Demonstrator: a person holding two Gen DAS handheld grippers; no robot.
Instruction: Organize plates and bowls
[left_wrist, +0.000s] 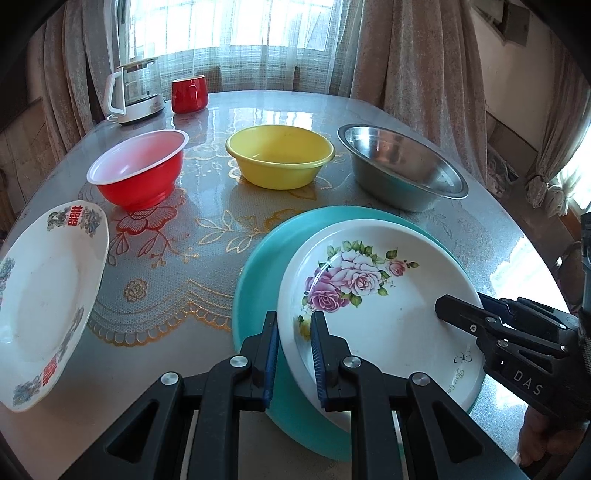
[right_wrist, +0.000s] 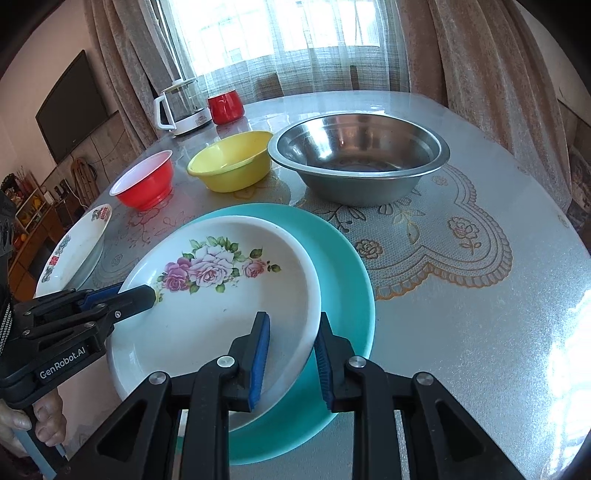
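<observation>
Both grippers clamp the rose plate's (left_wrist: 384, 302) rim: left gripper (left_wrist: 293, 354) on its near-left edge, right gripper (right_wrist: 291, 358) on its near-right. It lies slightly off-centre on the teal plate (right_wrist: 343, 266), near edge of the table (right_wrist: 480, 314).

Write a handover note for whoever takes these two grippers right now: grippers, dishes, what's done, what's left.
Left gripper: shut on the left rim of the white rose-patterned plate.
Right gripper: shut on that plate's right rim.
The rose plate sits over the teal round plate, off-centre; whether it rests fully, I cannot tell.
White plate with red characters lies apart at the left.
Red plastic bowl, yellow plastic bowl and steel bowl stand separately in a row behind.
Done: two plates together.
Left: release, add the third plate, nest the bowls.
</observation>
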